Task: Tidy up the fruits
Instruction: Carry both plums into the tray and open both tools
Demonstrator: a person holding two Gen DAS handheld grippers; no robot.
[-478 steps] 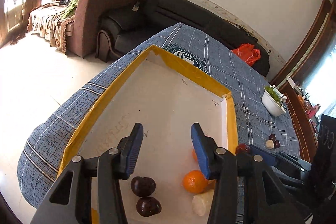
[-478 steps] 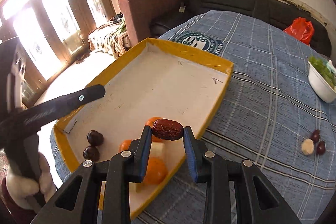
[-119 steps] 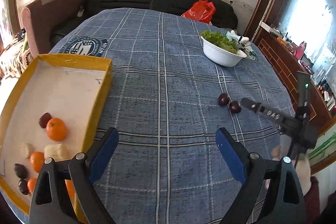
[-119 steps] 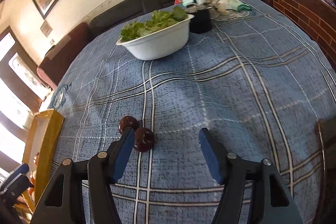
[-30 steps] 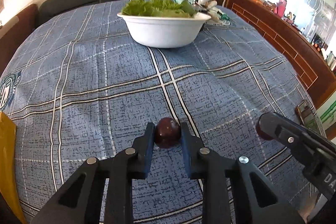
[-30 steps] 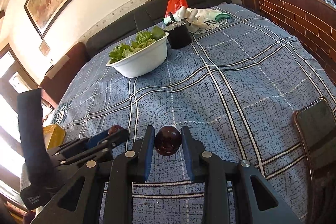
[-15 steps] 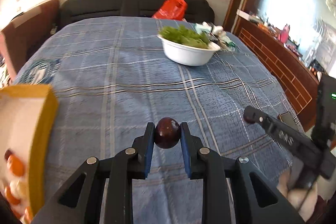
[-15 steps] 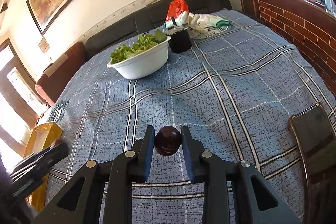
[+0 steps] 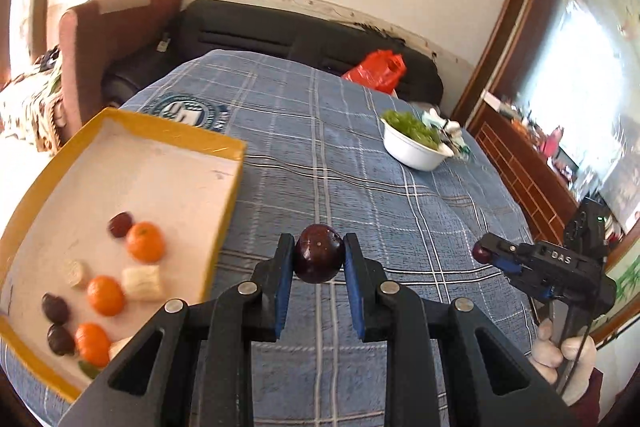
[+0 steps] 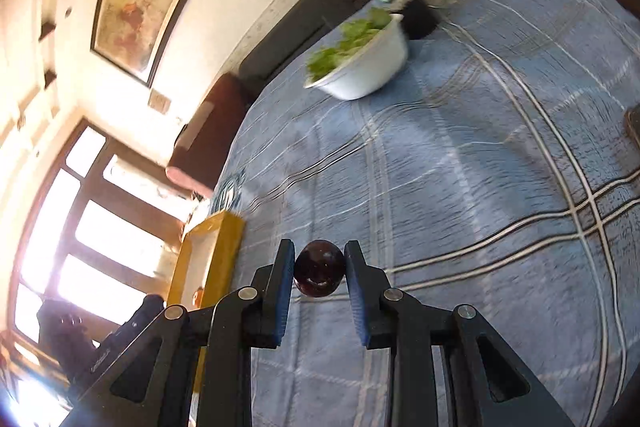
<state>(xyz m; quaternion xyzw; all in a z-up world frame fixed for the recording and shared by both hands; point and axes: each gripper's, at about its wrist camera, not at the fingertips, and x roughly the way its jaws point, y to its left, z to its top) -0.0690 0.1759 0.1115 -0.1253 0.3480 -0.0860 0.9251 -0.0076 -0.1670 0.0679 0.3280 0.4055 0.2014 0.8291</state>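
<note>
My left gripper (image 9: 319,259) is shut on a dark red plum (image 9: 319,258) and holds it above the blue plaid tablecloth, right of the yellow-rimmed tray (image 9: 236,163). The tray holds several oranges (image 9: 145,241), pale pieces (image 9: 142,282) and dark fruits (image 9: 120,223). My right gripper (image 10: 319,269) is shut on a second dark plum (image 10: 319,268), tilted, over the cloth. It also shows in the left wrist view (image 9: 486,253) at the right. The tray's corner (image 10: 218,239) shows in the right wrist view at the left.
A white bowl of green leaves (image 9: 414,151) stands at the table's far right, also in the right wrist view (image 10: 362,67). A red bag (image 9: 378,71) lies on the black sofa behind. A brown armchair (image 9: 116,39) stands far left.
My left gripper has swung left with its plum, bringing the tray and its fruits into view. My right gripper has tilted and turned left with its plum; its view is blurred.
</note>
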